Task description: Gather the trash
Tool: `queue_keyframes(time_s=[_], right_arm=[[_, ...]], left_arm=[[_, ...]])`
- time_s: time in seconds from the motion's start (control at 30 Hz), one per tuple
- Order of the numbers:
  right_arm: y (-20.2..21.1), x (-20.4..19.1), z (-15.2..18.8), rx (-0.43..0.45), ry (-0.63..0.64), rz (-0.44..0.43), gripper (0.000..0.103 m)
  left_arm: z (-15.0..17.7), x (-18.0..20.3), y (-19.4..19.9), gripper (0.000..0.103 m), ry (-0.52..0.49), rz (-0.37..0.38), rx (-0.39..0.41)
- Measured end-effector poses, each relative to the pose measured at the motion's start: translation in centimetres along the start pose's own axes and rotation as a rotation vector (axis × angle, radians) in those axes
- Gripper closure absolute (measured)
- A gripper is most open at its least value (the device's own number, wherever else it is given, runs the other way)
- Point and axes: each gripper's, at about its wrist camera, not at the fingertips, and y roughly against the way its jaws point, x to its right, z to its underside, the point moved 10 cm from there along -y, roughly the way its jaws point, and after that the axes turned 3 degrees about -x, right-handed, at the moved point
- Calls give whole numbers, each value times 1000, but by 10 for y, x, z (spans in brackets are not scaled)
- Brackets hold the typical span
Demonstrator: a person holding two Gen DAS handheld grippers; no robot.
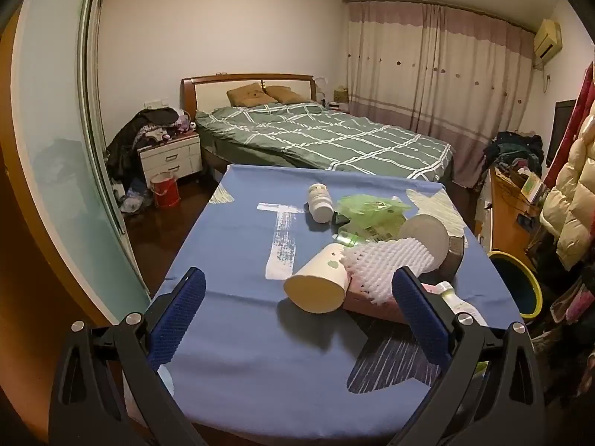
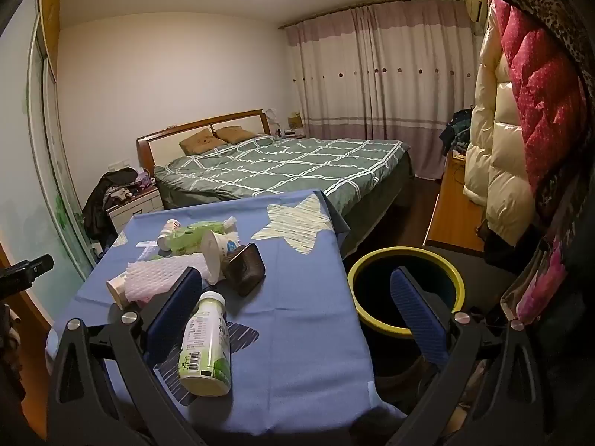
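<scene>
Green-labelled bottle point(image 2: 205, 342) lies on table; yellow-rimmed bin point(image 2: 405, 329) beside.

- A table point(image 1: 230, 245) is standing before the bed point(image 1: 319, 137), at its foot.
- A paper cup point(image 1: 316, 282) is lying on its side at the table's centre, with a foam fruit net point(image 1: 386, 264) touching it at 3 o'clock.
- A pill bottle point(image 1: 319, 202) is lying at 12 o'clock from the cup, a plastic bag point(image 1: 372, 208) just beside it at 3 o'clock.
- A drink bottle point(image 2: 206, 342) is lying on the table at 6 o'clock from the net.
- A trash bin point(image 2: 405, 290) is standing on the floor at 3 o'clock from the table.
- A nightstand point(image 1: 171, 158) is sitting at 9 o'clock from the bed.
</scene>
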Motion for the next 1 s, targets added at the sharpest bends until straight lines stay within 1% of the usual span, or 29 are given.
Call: queue_keyframes(time_s=[0.07,0.1,0.27,0.37,1.0], right_arm=[[0,0,0,4,-6,-4,6],[-1,0,0,4,-6,-4,6],[-2,-1,1,2,0,-5,6],[-1,0,0,3,0,-3,6],[-6,1,2,-2,2,4,6]], left_arm=[[-1,2,-1,4,-9,-12,-3],[0,-2,2,4,10,2,6],[2,-1,7,4,-3,11,13],[3,7,3,4,-11,16,11],[2,9,8,4,-13,30,14]])
